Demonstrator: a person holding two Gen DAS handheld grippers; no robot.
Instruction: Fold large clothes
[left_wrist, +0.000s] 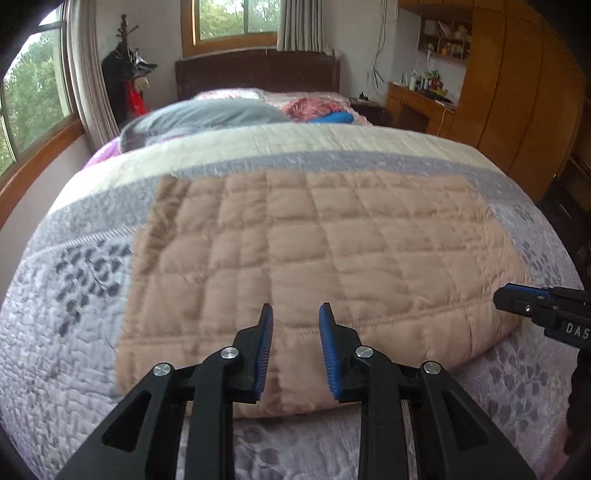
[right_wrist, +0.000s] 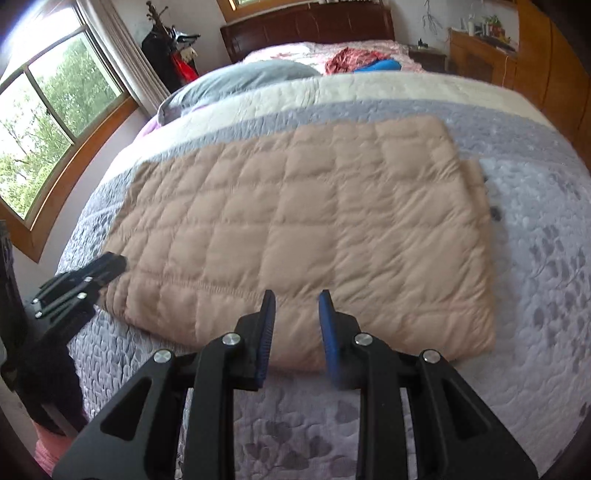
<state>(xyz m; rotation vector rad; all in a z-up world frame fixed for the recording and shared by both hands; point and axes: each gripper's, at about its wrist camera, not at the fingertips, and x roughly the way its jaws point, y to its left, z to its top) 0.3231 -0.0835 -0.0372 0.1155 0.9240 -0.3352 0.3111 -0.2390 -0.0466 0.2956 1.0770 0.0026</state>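
Observation:
A tan quilted padded garment (left_wrist: 314, 266) lies flat as a folded rectangle on the bed; it also shows in the right wrist view (right_wrist: 314, 236). My left gripper (left_wrist: 296, 310) is open and empty, just above the garment's near edge. My right gripper (right_wrist: 297, 297) is open and empty, also over the near edge. The right gripper shows at the right of the left wrist view (left_wrist: 517, 299), by the garment's right corner. The left gripper shows at the left of the right wrist view (right_wrist: 107, 266), by the left corner.
A grey-lilac leaf-patterned bedspread (left_wrist: 74, 332) covers the bed. A grey pillow (left_wrist: 207, 118) and pink and blue clothes (left_wrist: 317, 109) lie at the far end near the headboard. Windows stand left, wooden wardrobes (left_wrist: 517, 92) right.

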